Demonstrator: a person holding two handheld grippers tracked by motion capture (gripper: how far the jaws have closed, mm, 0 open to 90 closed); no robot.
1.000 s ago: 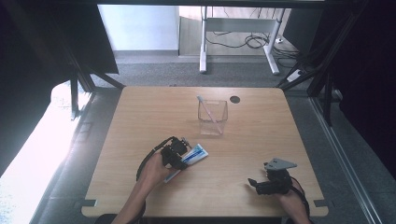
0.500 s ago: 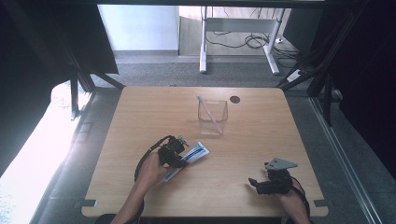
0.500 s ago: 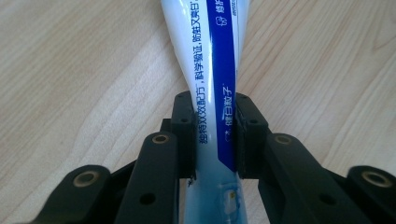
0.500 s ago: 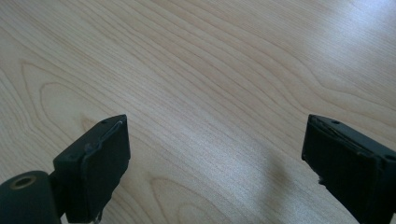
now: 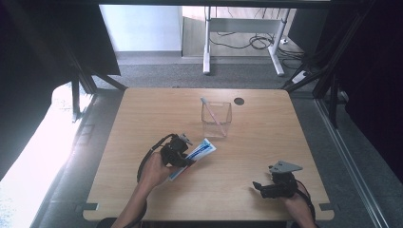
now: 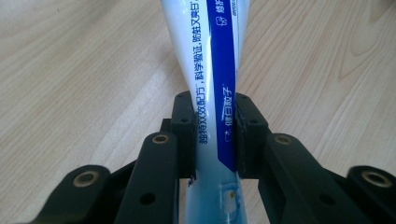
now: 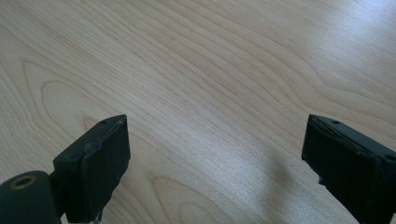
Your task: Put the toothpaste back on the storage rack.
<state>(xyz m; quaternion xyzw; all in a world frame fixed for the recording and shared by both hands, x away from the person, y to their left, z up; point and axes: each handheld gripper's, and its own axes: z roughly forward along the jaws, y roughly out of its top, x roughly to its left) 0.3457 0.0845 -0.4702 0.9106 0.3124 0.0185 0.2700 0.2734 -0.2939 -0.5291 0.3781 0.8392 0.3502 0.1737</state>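
the left gripper [image 5: 186,159] pinches the tube [image 5: 195,156] near its flat end; its jaws have just been closing on it. the tube slants over the table [image 5: 142,118], near the cup [image 5: 216,119]. the right gripper [image 5: 259,186] gapes wide over bare wood.

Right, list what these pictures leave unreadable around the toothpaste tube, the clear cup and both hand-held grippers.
- Toothpaste tube: both ends cut off by the left gripper view's edges; in the high view the left hand-held gripper covers its middle.
- Stick in the clear cup: too small in the high view to identify.
- Right hand-held gripper: jaw tips too small and dark in the high view.
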